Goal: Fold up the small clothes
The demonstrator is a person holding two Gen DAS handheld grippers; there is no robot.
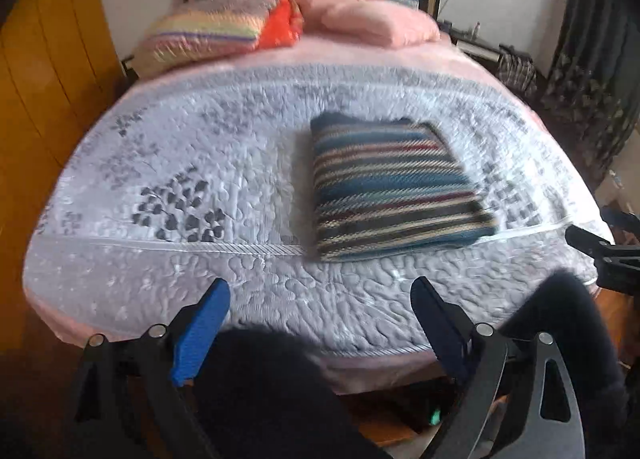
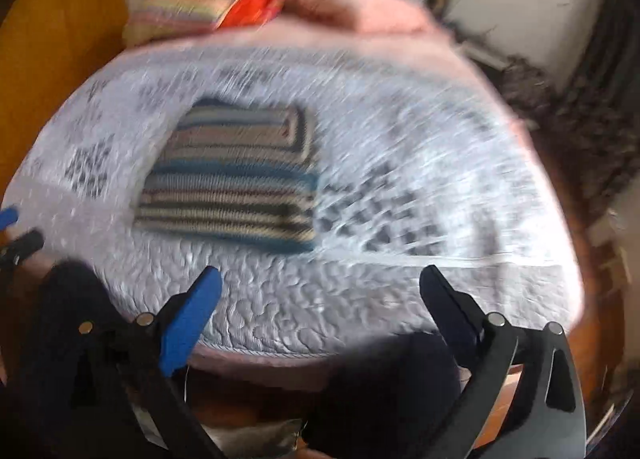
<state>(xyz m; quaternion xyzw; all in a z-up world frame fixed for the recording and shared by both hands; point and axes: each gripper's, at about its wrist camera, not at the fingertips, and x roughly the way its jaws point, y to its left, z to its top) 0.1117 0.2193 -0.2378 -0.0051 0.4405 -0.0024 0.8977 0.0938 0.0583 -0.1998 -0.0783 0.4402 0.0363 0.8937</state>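
A striped knitted garment point(image 1: 394, 189), blue, cream, dark red and black, lies folded into a neat rectangle on the quilted grey bedspread point(image 1: 200, 179). The blurred right wrist view shows the same folded garment point(image 2: 236, 183) left of centre. My left gripper point(image 1: 320, 291) is open over the bed's near edge, well short of the garment, nothing between its blue fingers point(image 1: 204, 323). My right gripper point(image 2: 320, 279) is also open and empty, held back at the near edge. Part of the right gripper point(image 1: 604, 255) shows at the right edge of the left wrist view.
Pink pillows point(image 1: 360, 7), a striped pillow point(image 1: 204, 31) and an orange cloth point(image 1: 282, 23) are piled at the headboard. A yellow wardrobe point(image 1: 44, 79) stands on the left, dark curtains point(image 1: 592, 59) on the right. A person's dark-clothed legs point(image 1: 260, 391) are below the grippers.
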